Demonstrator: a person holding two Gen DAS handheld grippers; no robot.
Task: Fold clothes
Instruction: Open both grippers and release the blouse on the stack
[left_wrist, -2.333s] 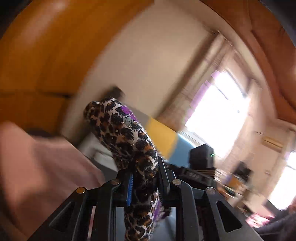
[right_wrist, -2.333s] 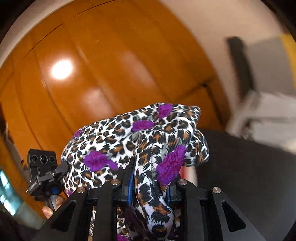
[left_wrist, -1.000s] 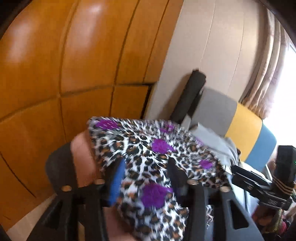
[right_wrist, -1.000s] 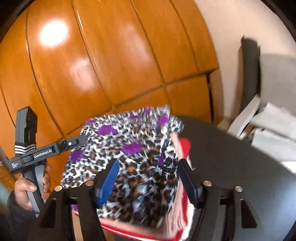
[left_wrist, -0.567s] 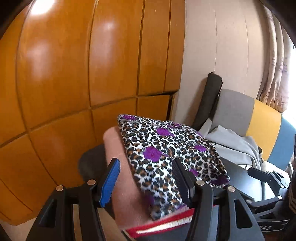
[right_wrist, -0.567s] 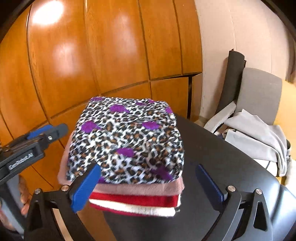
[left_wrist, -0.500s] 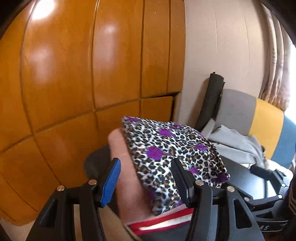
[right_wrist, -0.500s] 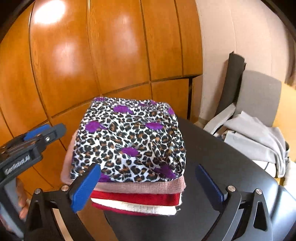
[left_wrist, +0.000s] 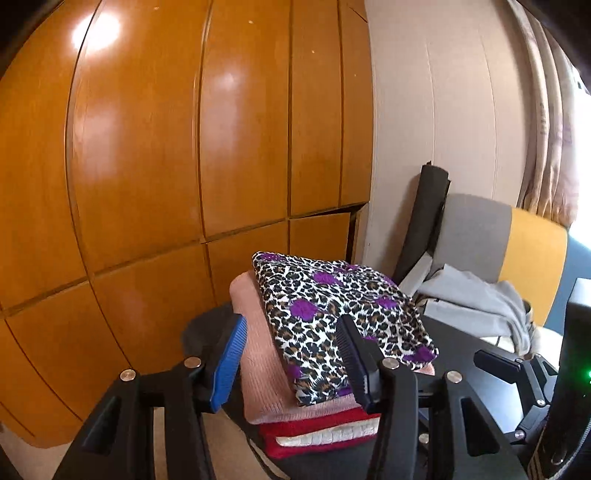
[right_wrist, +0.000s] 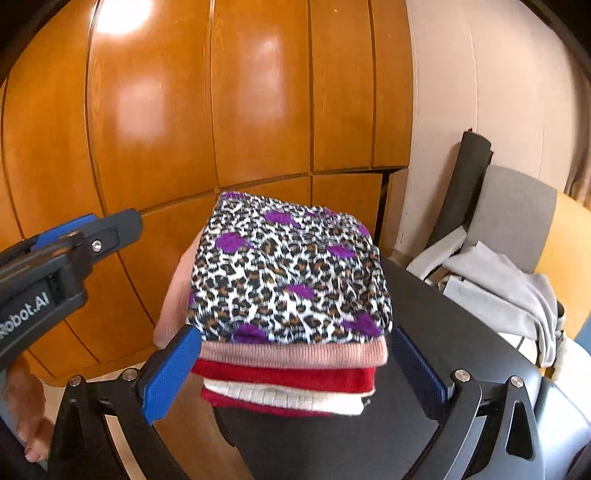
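Clothes stack (right_wrist: 291, 295) ahead; bare tabletop (right_wrist: 443, 332) rightward.

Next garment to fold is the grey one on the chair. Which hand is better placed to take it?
Probably right: the right gripper is empty and wide open, nearer the grey garment; the left gripper sits across the folded stack.

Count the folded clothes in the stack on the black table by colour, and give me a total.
Leopard print: 1
Pink: 1
Red with a cream band: 1
Total: 3 as far as the edges show
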